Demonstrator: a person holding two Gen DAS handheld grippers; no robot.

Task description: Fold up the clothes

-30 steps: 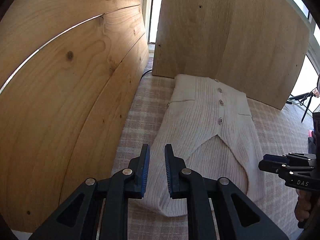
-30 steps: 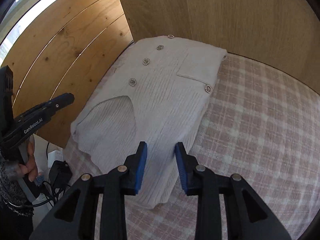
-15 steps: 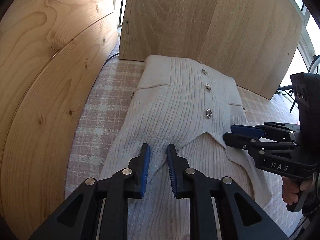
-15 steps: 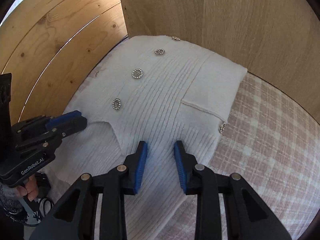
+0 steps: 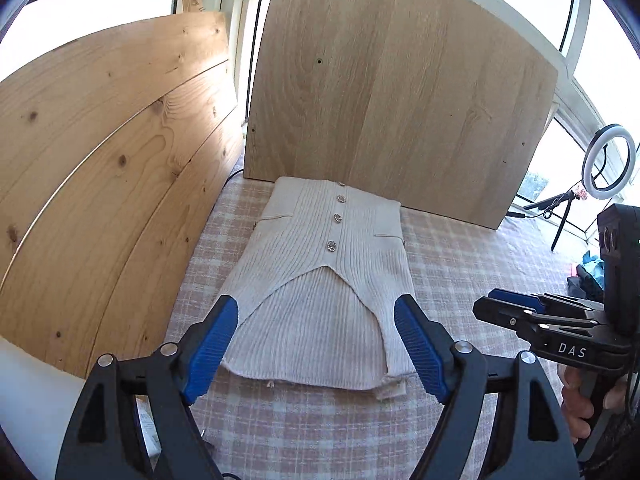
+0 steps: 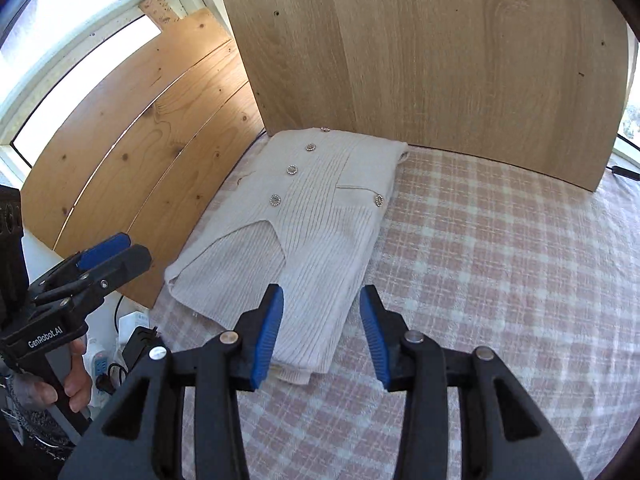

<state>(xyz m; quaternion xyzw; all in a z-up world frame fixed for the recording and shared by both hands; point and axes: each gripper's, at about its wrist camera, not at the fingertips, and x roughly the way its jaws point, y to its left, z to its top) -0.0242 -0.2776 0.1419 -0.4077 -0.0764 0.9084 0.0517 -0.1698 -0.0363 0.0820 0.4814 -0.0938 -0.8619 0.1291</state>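
Observation:
A cream ribbed cardigan (image 5: pixel 328 272) with sparkly buttons lies folded into a narrow rectangle on the pink checked cloth (image 5: pixel 460 264). My left gripper (image 5: pixel 316 308) hovers above the cardigan's near hem, its jaws opening wide, and its blue pads press on nothing. In the right wrist view the cardigan (image 6: pixel 312 220) runs away towards the back panel. My right gripper (image 6: pixel 321 292) hangs over its near right corner with jaws opening and nothing gripped. Each gripper shows in the other's view: the right gripper (image 5: pixel 500 300) at the right edge, the left gripper (image 6: pixel 108 252) at the left.
A pine board (image 5: pixel 100 160) stands along the left and an oak panel (image 5: pixel 392 100) closes the back. A ring light (image 5: pixel 608 162) stands far right. A power strip and cables (image 6: pixel 120 356) lie below the table's left edge. Bare checked cloth (image 6: pixel 500 260) spreads right of the cardigan.
Both grippers have drawn back and up from the cardigan. The left jaws went from nearly shut to wide apart, and the right jaws widened a little. The cardigan stays flat.

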